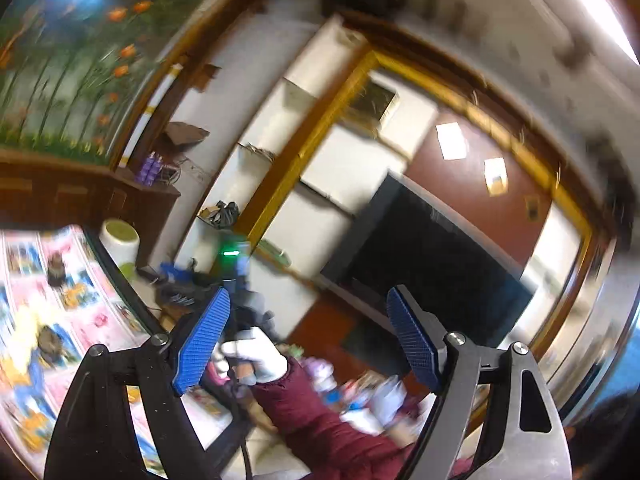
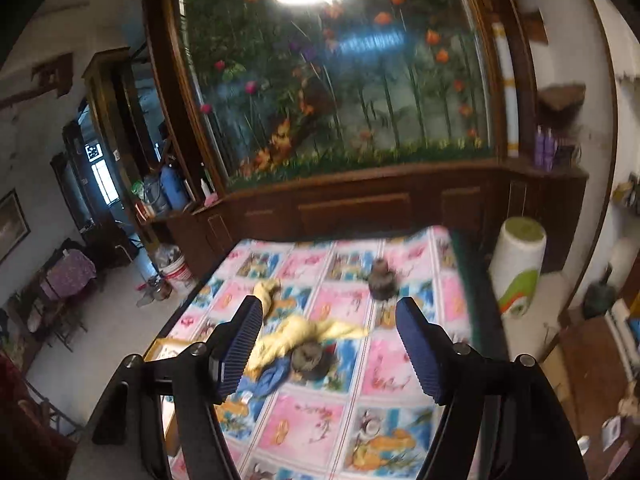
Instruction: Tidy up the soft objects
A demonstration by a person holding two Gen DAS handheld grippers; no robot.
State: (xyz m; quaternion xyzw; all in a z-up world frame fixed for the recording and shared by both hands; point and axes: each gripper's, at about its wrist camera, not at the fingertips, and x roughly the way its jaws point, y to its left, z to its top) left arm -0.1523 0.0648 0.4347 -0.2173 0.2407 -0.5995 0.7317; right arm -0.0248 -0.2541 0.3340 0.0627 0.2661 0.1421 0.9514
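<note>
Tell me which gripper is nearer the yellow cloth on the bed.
Right. The right gripper hovers open just above the yellow cloth. The left gripper points at the far wall, away from the bed.

My left gripper (image 1: 308, 336) had black angled arms with silver screw heads at the joints and two blue ribbed pads (image 1: 202, 344) for fingers. The right gripper (image 2: 328, 346) looked the same: black frame, silver screws, dark blue ribbed pads (image 2: 420, 352). In the left view I wore a white glove (image 1: 256, 356) and a quilted maroon sleeve (image 1: 320, 424).
</note>
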